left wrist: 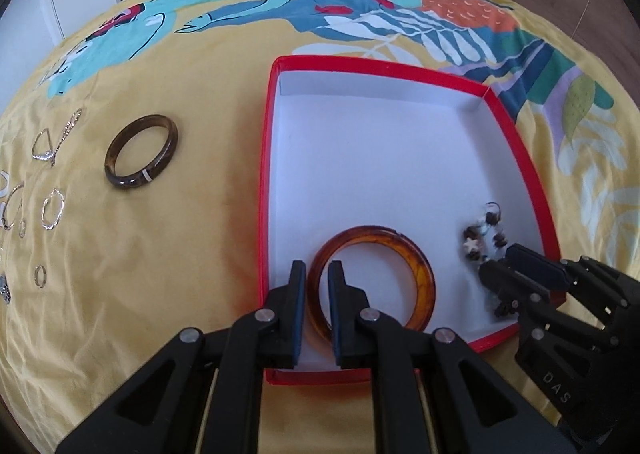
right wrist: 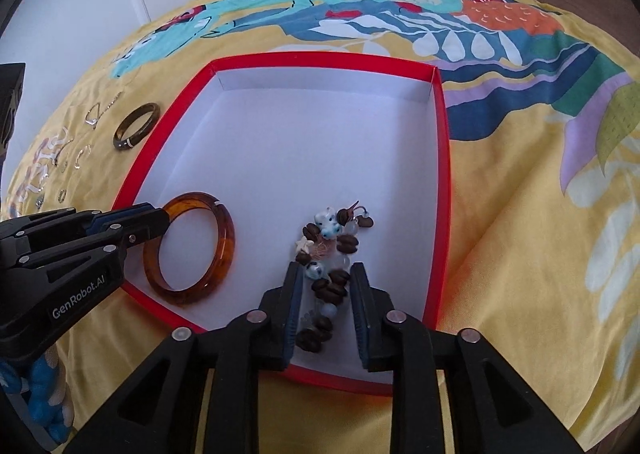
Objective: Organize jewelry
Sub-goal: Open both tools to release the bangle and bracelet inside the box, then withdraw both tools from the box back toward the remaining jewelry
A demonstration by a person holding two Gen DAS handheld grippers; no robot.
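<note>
A red box with a white inside lies on the yellow bedspread; it also shows in the right wrist view. My left gripper has its fingers on either side of the amber bangle rim inside the box, with small gaps, so it is open. The bangle also shows in the right wrist view. My right gripper is open over a beaded bracelet that lies on the box floor between its fingers. The bracelet shows in the left wrist view.
A dark brown bangle lies on the bedspread left of the box. Several silver rings, hoops and a chain lie further left. Wardrobe doors stand beyond the bed.
</note>
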